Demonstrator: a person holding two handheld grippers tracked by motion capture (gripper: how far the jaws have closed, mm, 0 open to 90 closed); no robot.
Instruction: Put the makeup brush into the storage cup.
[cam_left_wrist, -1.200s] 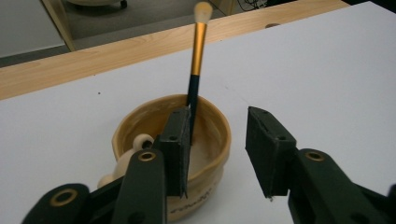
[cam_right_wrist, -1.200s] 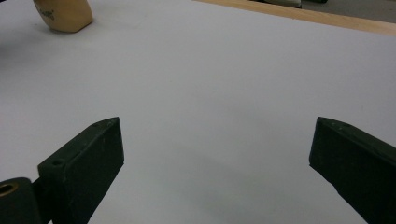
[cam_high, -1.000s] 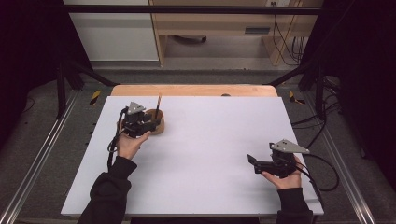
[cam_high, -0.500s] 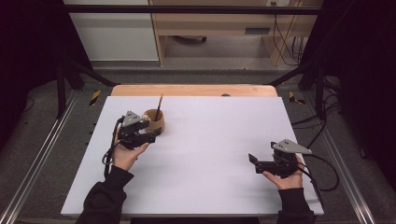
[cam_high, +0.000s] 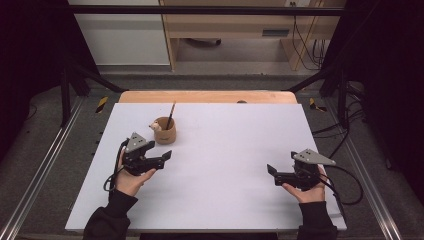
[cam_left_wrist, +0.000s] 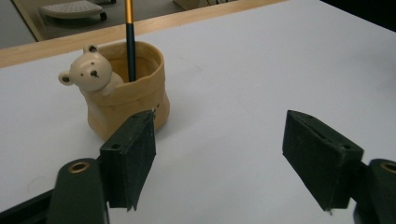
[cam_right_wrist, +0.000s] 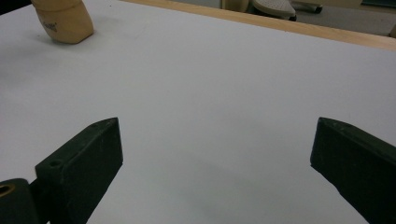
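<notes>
A tan cup (cam_high: 165, 132) with a small bear figure (cam_high: 154, 127) on its rim stands on the white sheet (cam_high: 225, 150), far left of centre. A dark pencil (cam_high: 171, 114) with a yellow upper end stands in the cup. My left gripper (cam_high: 166, 157) hovers just in front of the cup and apart from it. Its jaws have just been opening and nothing lies between them. In the left gripper view the cup (cam_left_wrist: 126, 100) and pencil (cam_left_wrist: 130, 46) stand beyond the left jaw of my left gripper (cam_left_wrist: 219, 163). My right gripper (cam_high: 272, 174) stands open over bare sheet at the right, also empty (cam_right_wrist: 217, 158).
A wooden table edge (cam_high: 205, 96) runs along the far side of the sheet. Metal rails (cam_high: 45, 165) flank the table. Beyond it stand a desk (cam_high: 225, 30) and cables (cam_high: 305, 45). The cup's base (cam_right_wrist: 65, 21) lies far left in the right gripper view.
My left gripper has drawn back from the cup toward the near edge, and its jaws have spread wider. The cup and pencil stay put. My right gripper has not moved.
</notes>
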